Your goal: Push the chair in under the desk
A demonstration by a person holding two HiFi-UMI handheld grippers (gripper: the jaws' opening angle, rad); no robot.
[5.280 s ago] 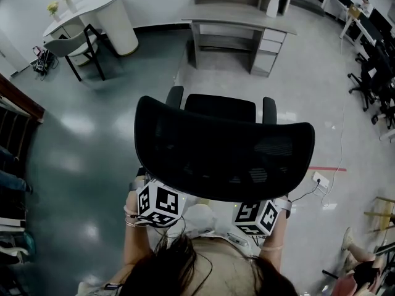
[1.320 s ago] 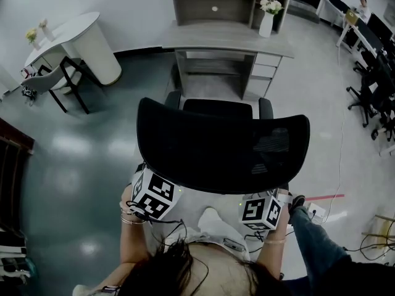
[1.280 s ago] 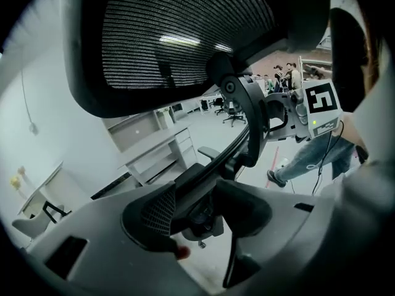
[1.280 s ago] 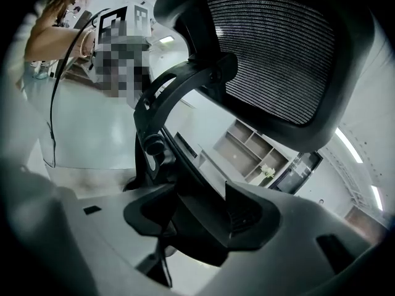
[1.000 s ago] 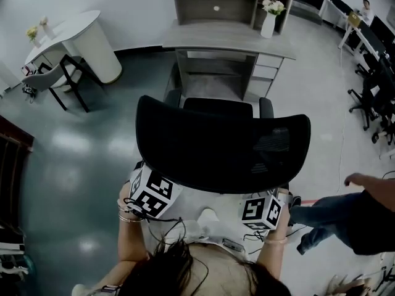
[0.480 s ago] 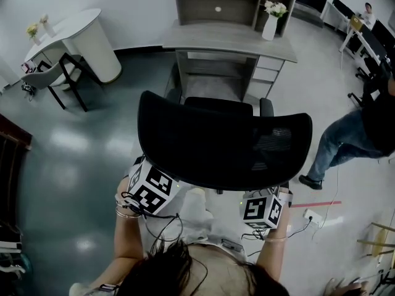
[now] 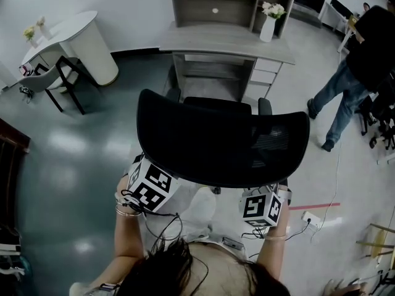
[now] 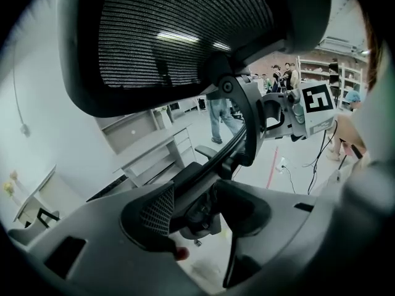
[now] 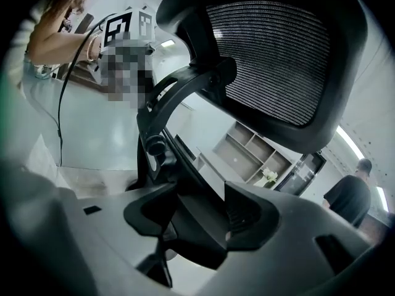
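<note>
A black office chair point(image 7: 222, 142) with a mesh back fills the middle of the head view, facing the grey desk point(image 7: 225, 42) just beyond it. Its armrests reach the desk's front edge. Both grippers are tucked under the chair's back from behind; only their marker cubes show, the left point(image 7: 150, 189) and the right point(image 7: 260, 207). In the left gripper view the left gripper point(image 8: 194, 213) has its jaws closed on a dark part of the chair's lower back. In the right gripper view the right gripper point(image 9: 197, 217) holds the chair's back frame the same way.
A white vase with flowers point(image 7: 268, 22) stands on the desk's right end, with shelves behind it. A person point(image 7: 358, 60) walks at the right. A round white table point(image 7: 74, 32) and a chair point(image 7: 52, 79) stand at the left. A power strip point(image 7: 310, 218) lies on the floor.
Since the oldest frame the chair has come closer to the desk. In the last second the chair and grippers barely shifted, while the person walked from lower right to upper right.
</note>
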